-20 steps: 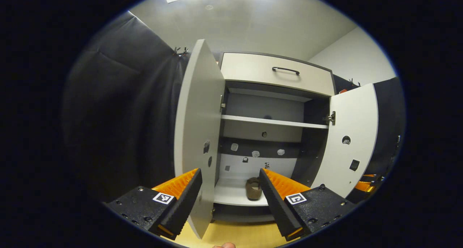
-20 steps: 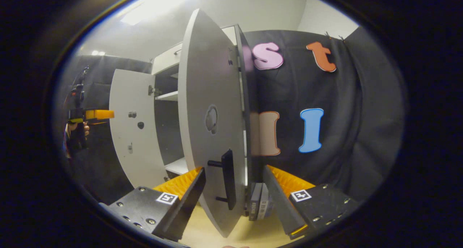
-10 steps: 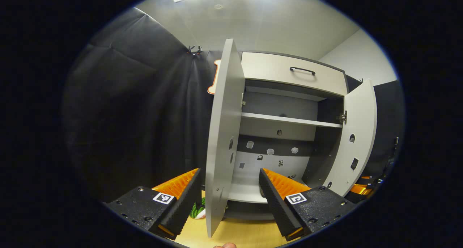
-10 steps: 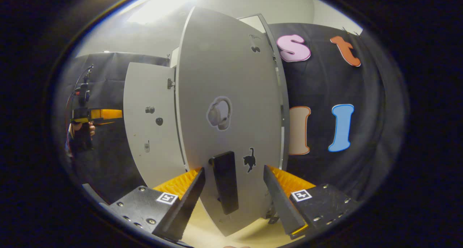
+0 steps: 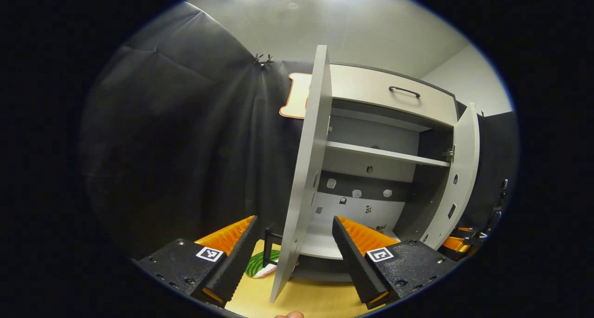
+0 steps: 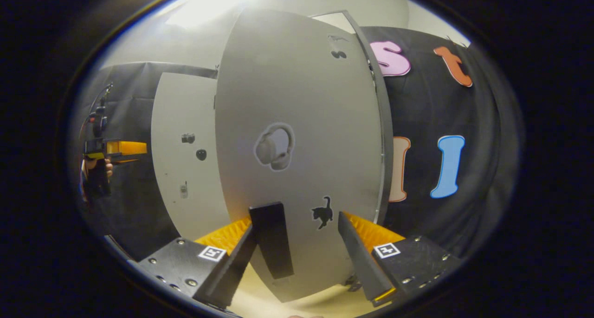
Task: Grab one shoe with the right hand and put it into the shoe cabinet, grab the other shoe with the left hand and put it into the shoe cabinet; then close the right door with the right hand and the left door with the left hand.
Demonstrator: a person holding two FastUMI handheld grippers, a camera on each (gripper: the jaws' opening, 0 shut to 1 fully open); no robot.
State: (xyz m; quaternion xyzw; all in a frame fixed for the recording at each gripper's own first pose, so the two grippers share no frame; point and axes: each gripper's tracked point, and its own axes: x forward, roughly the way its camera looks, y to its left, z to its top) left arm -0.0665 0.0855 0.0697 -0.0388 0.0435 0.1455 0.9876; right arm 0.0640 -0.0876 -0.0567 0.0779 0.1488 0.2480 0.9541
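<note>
The right tongs (image 6: 297, 232) stand spread, pinching nothing, hard up against the outer face of the pale grey right door (image 6: 297, 123) of the tall grey shoe cabinet (image 5: 394, 95). Its flat black bar handle (image 6: 271, 239) sits just beside the near finger (image 6: 232, 262). Over the last second this door has swung a long way round: it was edge-on to the right gripper view and now presents its whole front, with the small black cat sticker (image 6: 323, 212) facing the camera. In the left gripper view the same door (image 5: 459, 169) has narrowed to a thin strip near the cabinet side, so it looks nearly closed but not yet flush.

The left tongs (image 5: 294, 248) are also spread and hold nothing. The pale grey left door (image 5: 306, 169) now stands edge-on between their fingers, well out from the cabinet. A second ago its inner face filled the space to the left. Its black handle (image 5: 268, 248) shows just behind the lower edge, above the yellow wooden floor (image 5: 315, 301).

The brown shoe that lay on the white bottom shelf (image 5: 320, 243) a second ago is now hidden behind the left door and finger, so I cannot tell where either shoe sits. Judging by this, loading is over and the task is in its closing stage: the right door needs a final push, then the left door must swing shut.
</note>
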